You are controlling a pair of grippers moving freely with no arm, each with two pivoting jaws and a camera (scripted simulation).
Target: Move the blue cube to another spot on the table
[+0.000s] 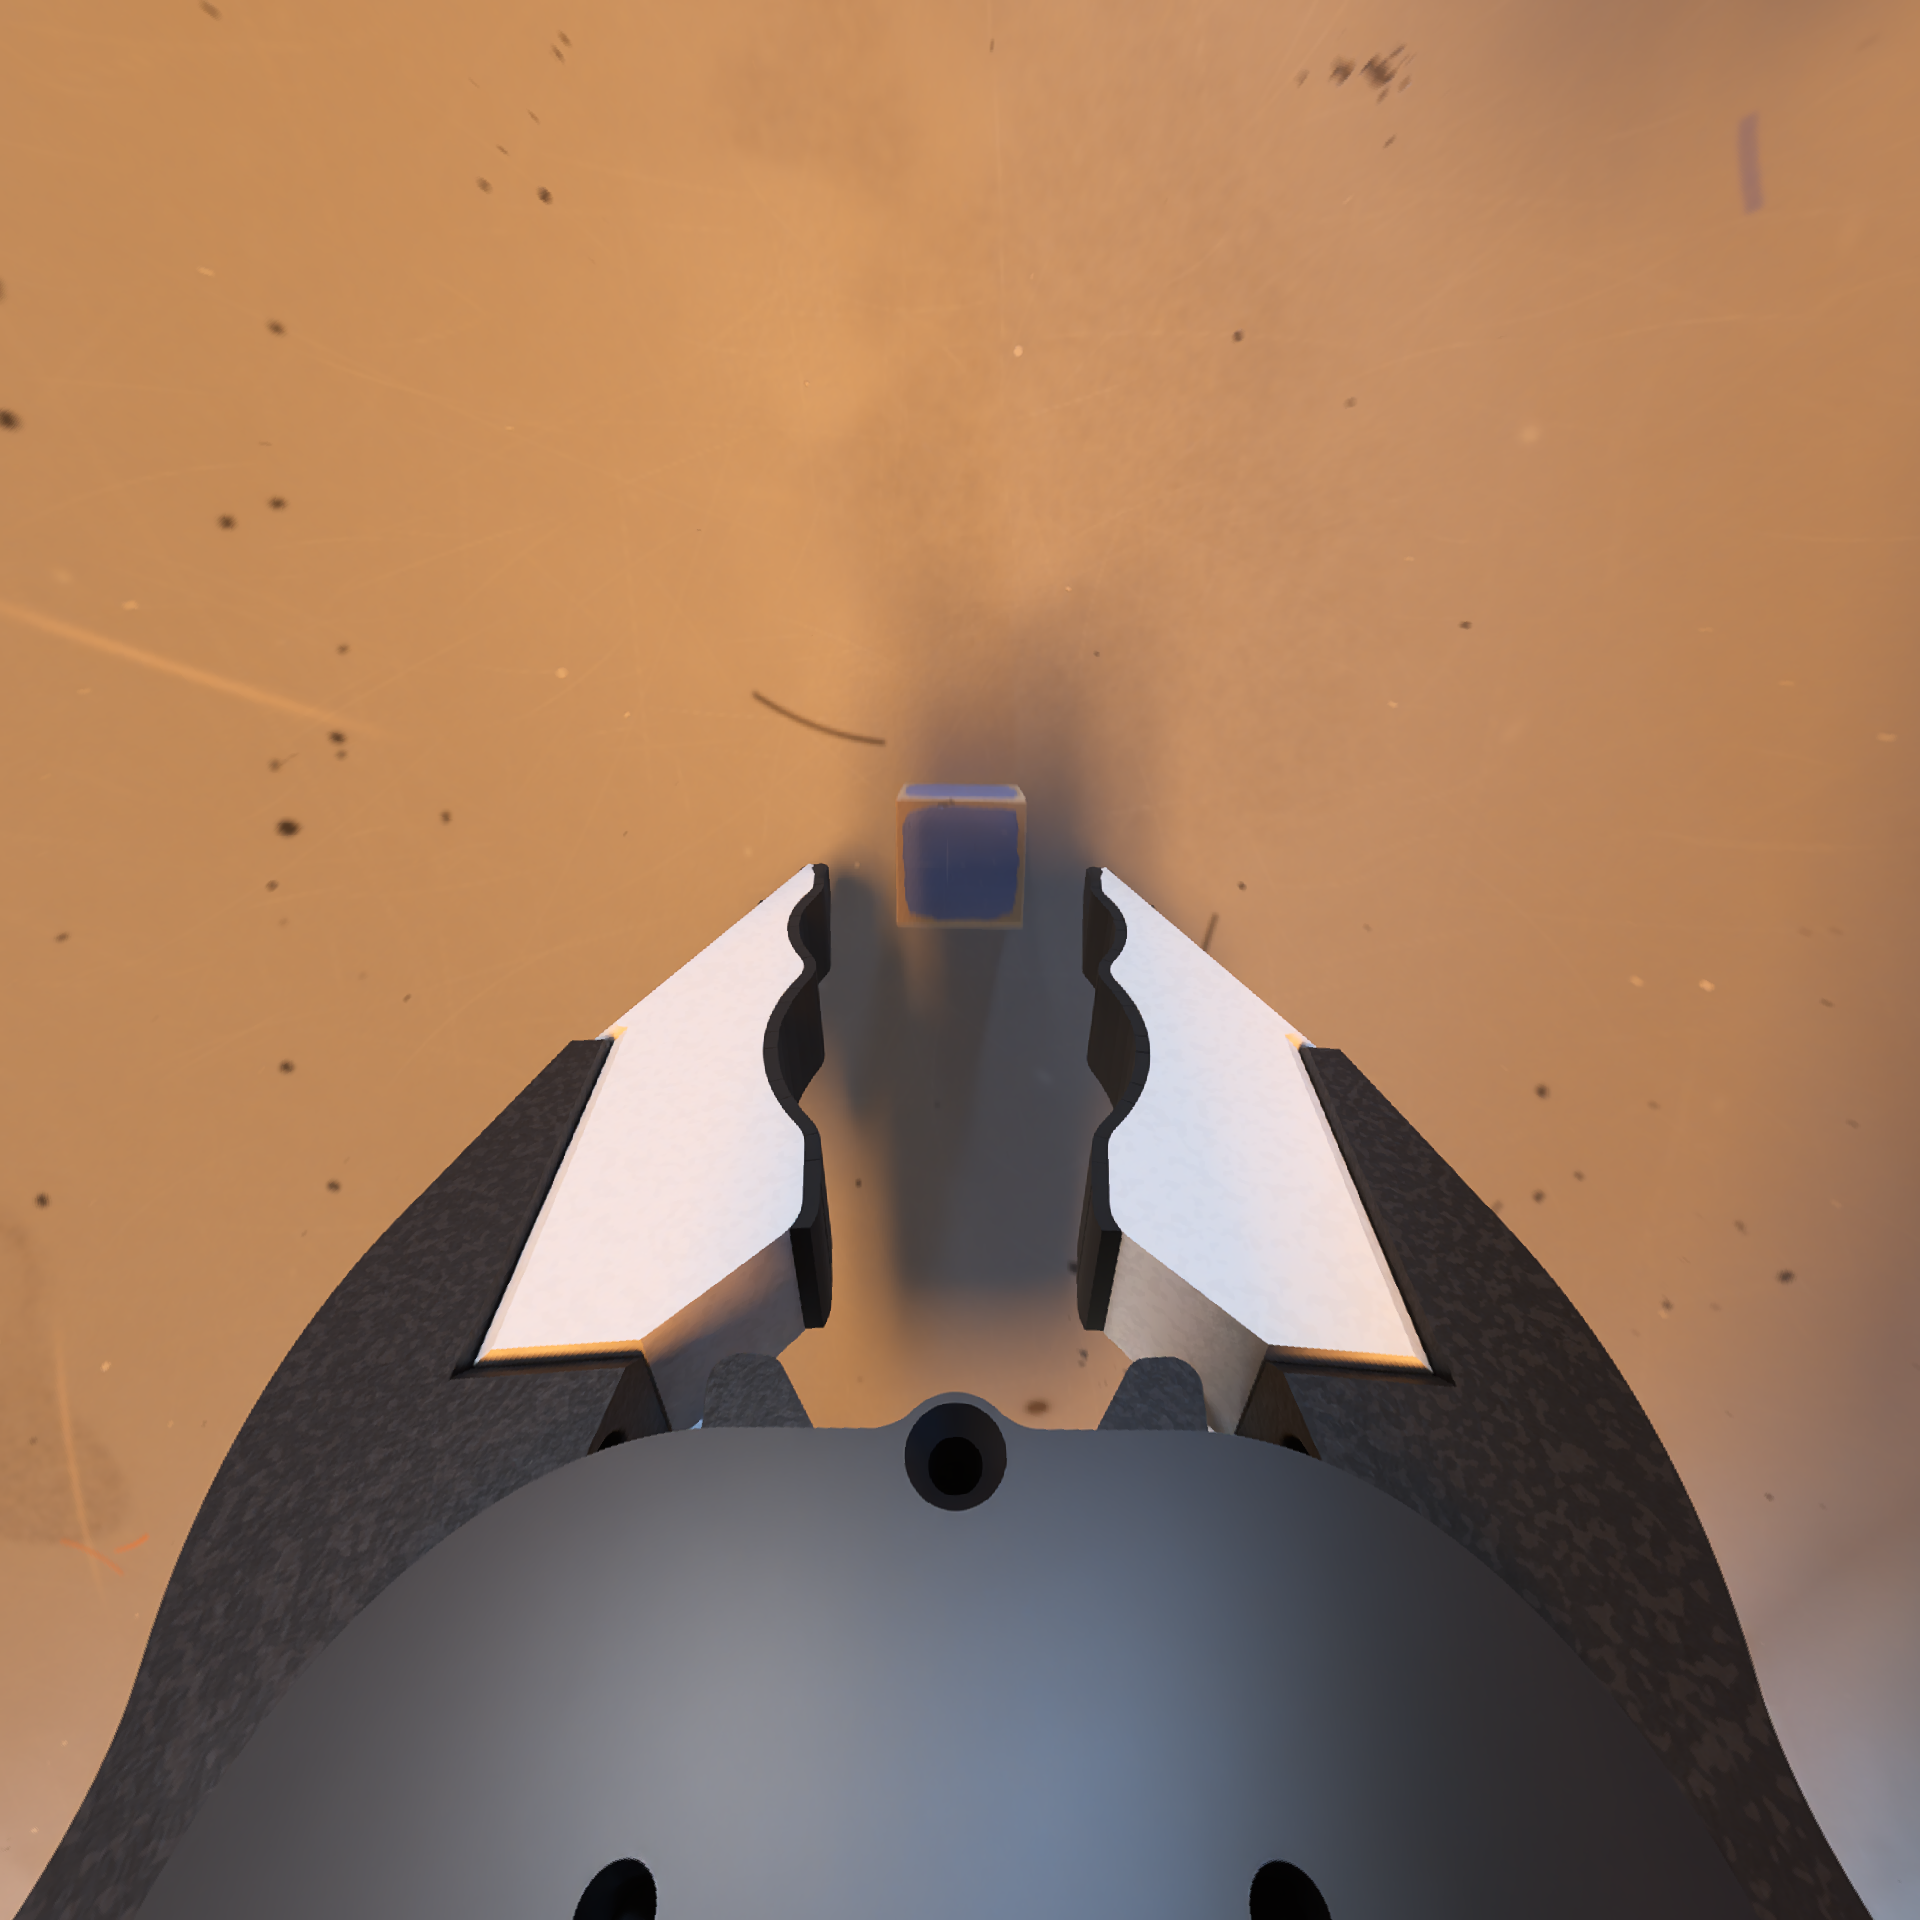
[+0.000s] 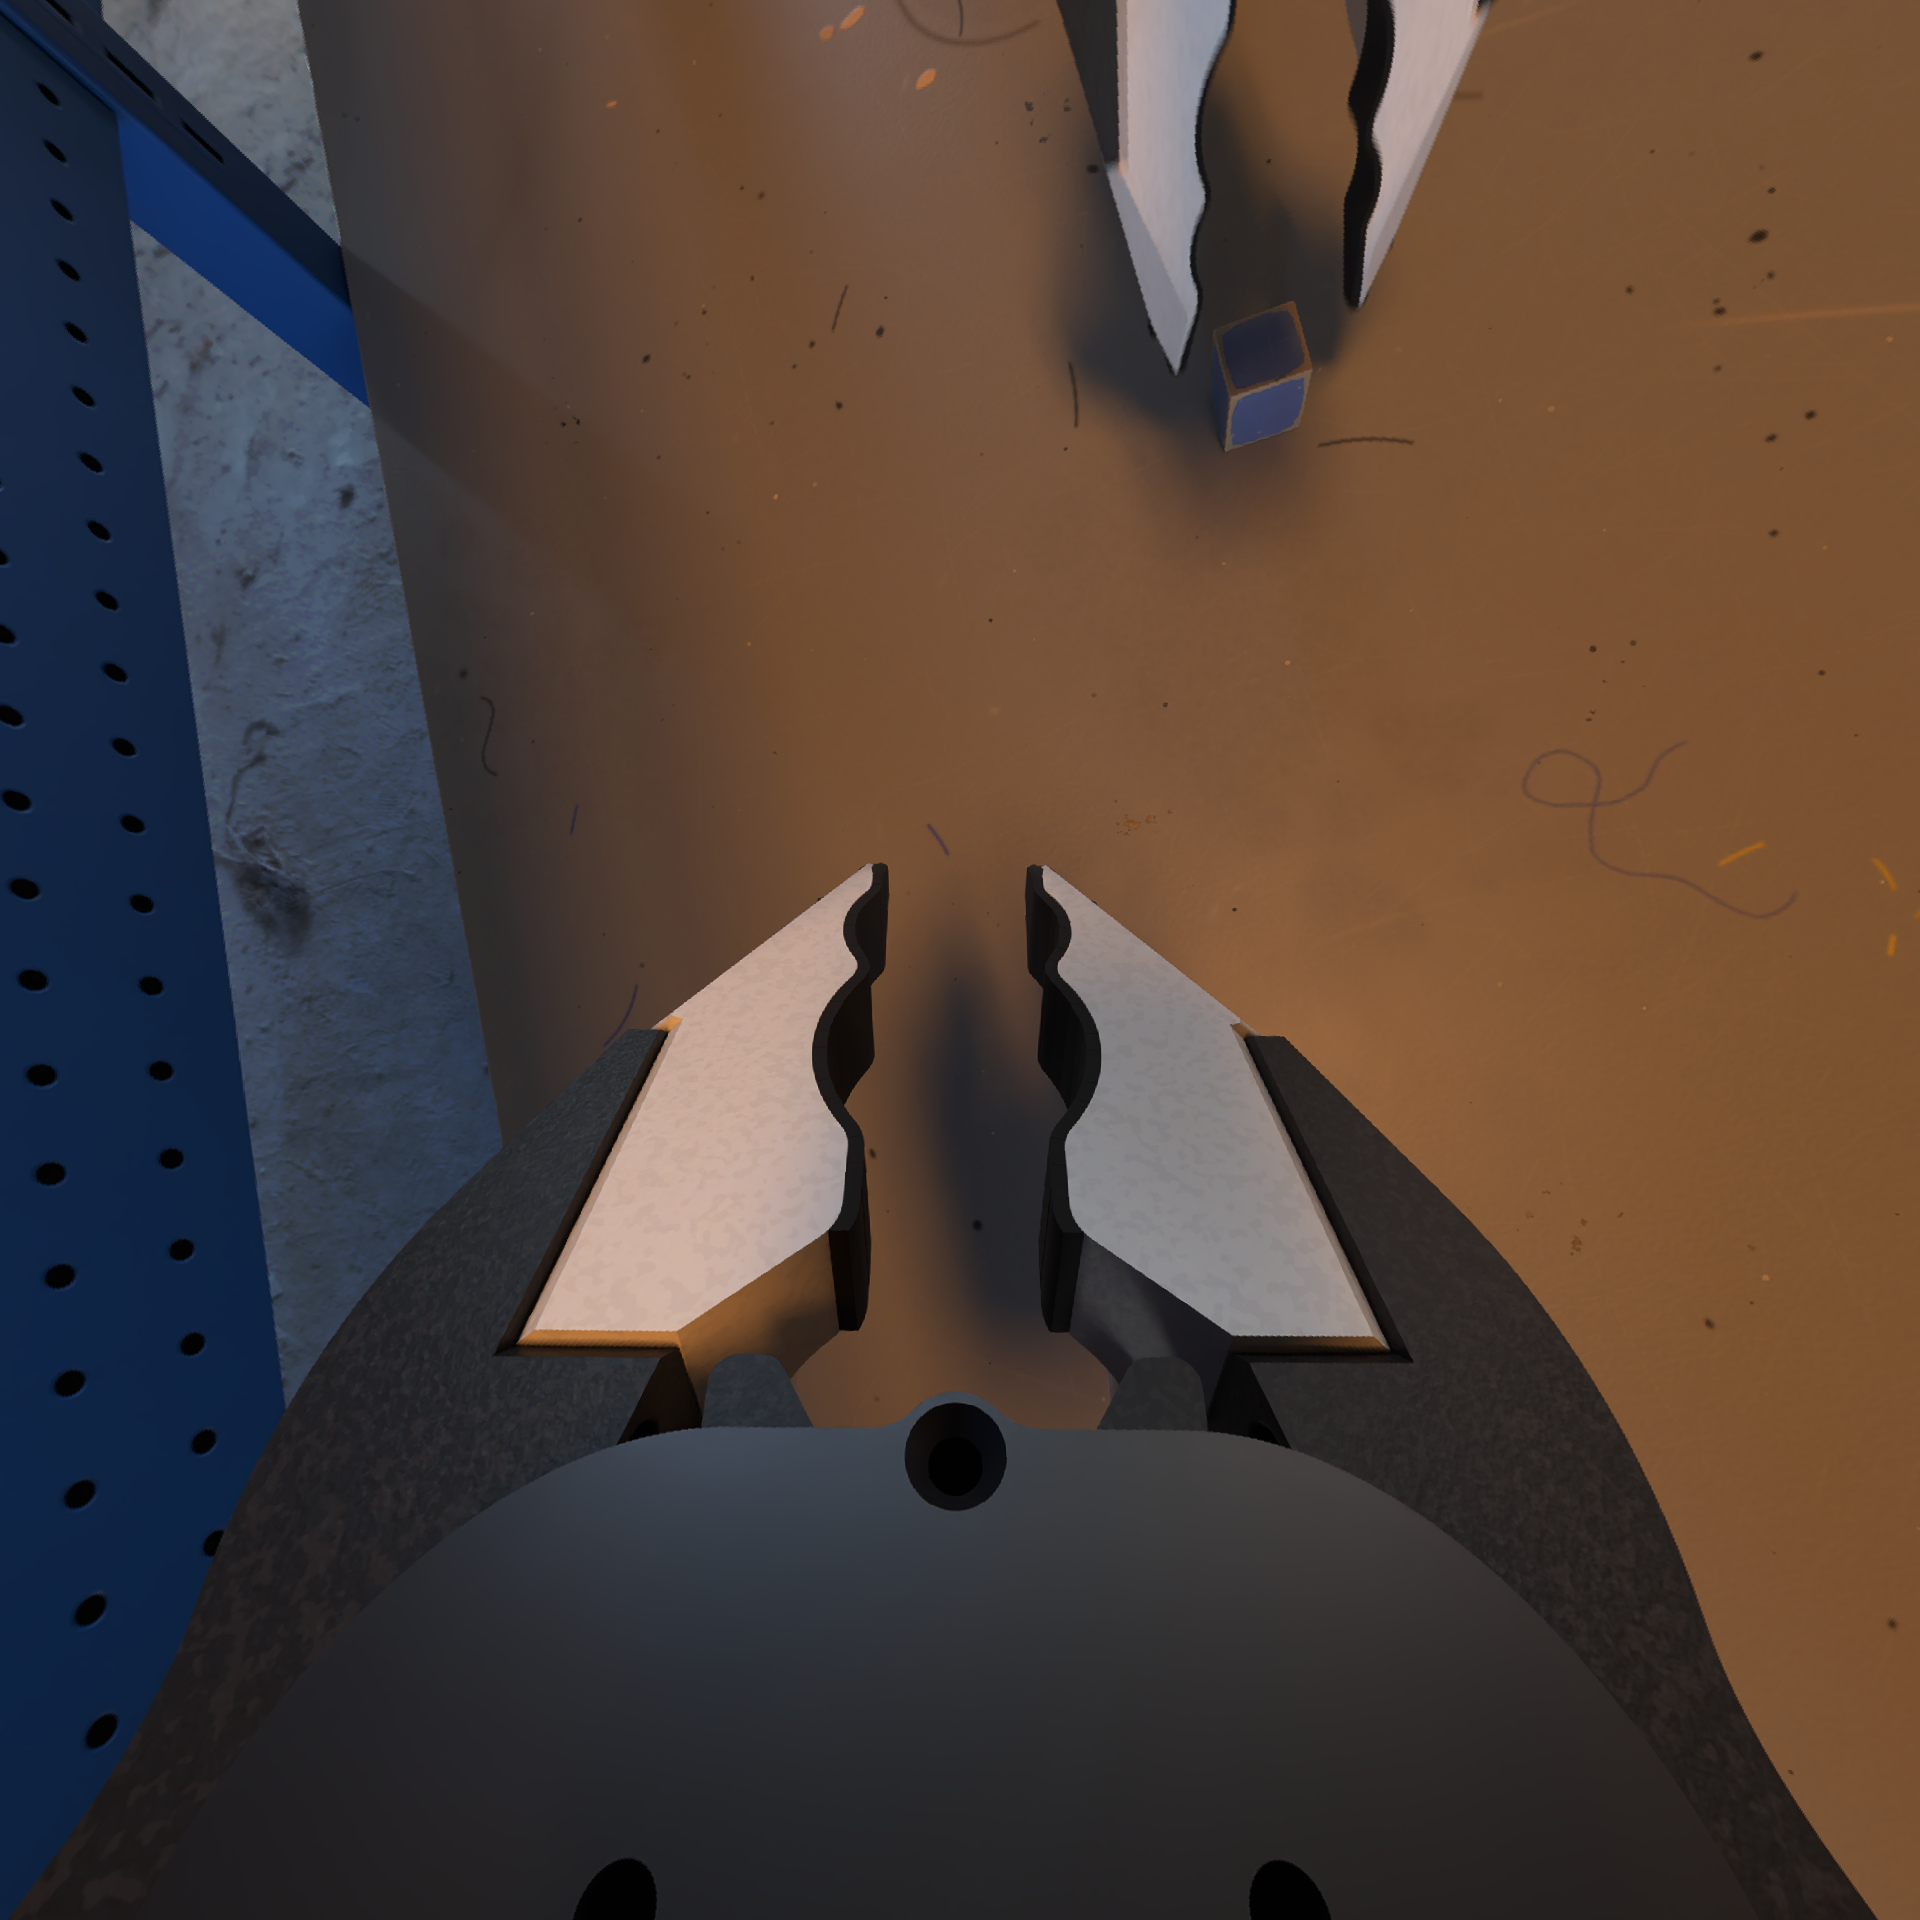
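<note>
1. Pointing down toward the counter (image 1: 1455, 520), the left tool (image 1: 956, 868) holds its two white fingers well apart, with nothing between them.
2. Just beyond its fingertips sits the blue cube (image 1: 961, 857), centred on the gap; no finger touches it, and whether it rests on the counter cannot be told from the left wrist view.
3. Seen from the right wrist view, the same left tool (image 2: 1262, 332) reaches in from the far edge of the picture, and the blue cube (image 2: 1262, 379) stands on the counter (image 2: 1351, 675) just past its fingertips, close to the left-hand one.
4. A soft dark shadow lies on the counter around the cube and under the left tool.
5. The right tool (image 2: 956, 868) hovers nearer in that view, well apart from the cube, its fingers set at a narrower gap and holding nothing.
6. The counter is orange-brown, speckled with dark spots, thin scratches and curled hair-like strands.
7. At the left of the right wrist view, the counter ends; beyond its edge is a grey mottled floor (image 2: 312, 727) and a blue perforated metal frame (image 2: 94, 831).
</note>
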